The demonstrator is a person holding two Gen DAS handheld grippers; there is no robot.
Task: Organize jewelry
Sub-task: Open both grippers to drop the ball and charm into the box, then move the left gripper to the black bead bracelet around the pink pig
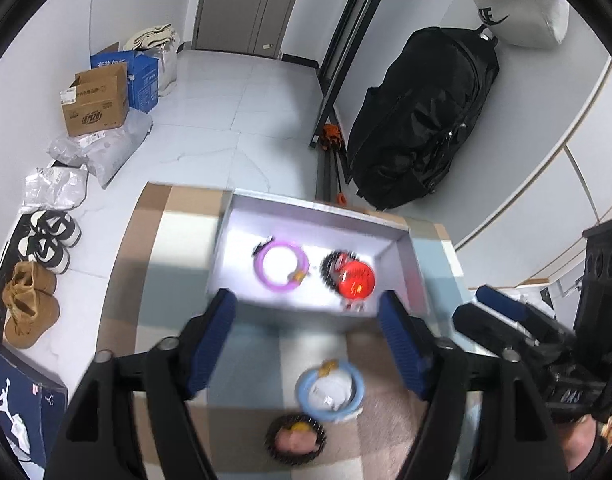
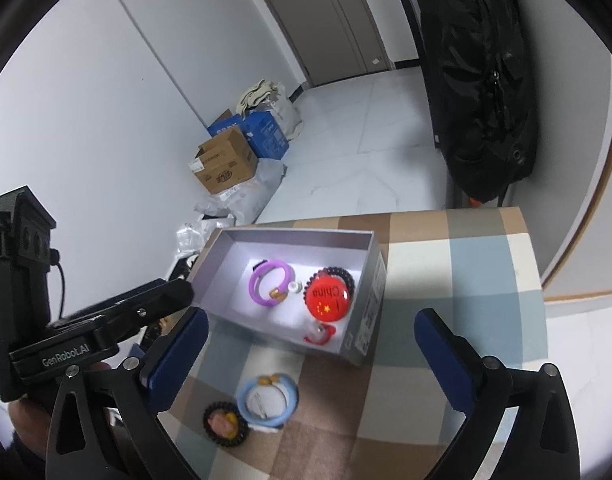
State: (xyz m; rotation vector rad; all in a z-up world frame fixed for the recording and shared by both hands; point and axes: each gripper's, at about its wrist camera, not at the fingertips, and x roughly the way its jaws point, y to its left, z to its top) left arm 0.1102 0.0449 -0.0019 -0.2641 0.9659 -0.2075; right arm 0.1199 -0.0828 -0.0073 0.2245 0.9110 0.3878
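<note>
A shallow white box (image 1: 241,216) (image 2: 364,264) stands on a checked cloth. In it lie a purple bracelet (image 1: 261,272) (image 2: 254,286), a round red badge (image 1: 356,279) (image 2: 327,296) on a dark bead bracelet, and a small red piece (image 2: 321,334). On the cloth in front of the box lie a light blue bracelet (image 1: 306,384) (image 2: 245,394) and a dark bead bracelet with a pink charm (image 1: 294,436) (image 2: 225,420). My left gripper (image 1: 306,340) is open above the cloth, just short of the box. My right gripper (image 2: 312,356) is open, over the same spot.
The checked cloth (image 1: 165,240) (image 2: 466,264) covers a small table. The floor holds cardboard boxes (image 1: 95,102) (image 2: 225,164), plastic bags and shoes (image 1: 29,308) at the left. A big black bag (image 1: 426,116) (image 2: 478,72) leans at the right.
</note>
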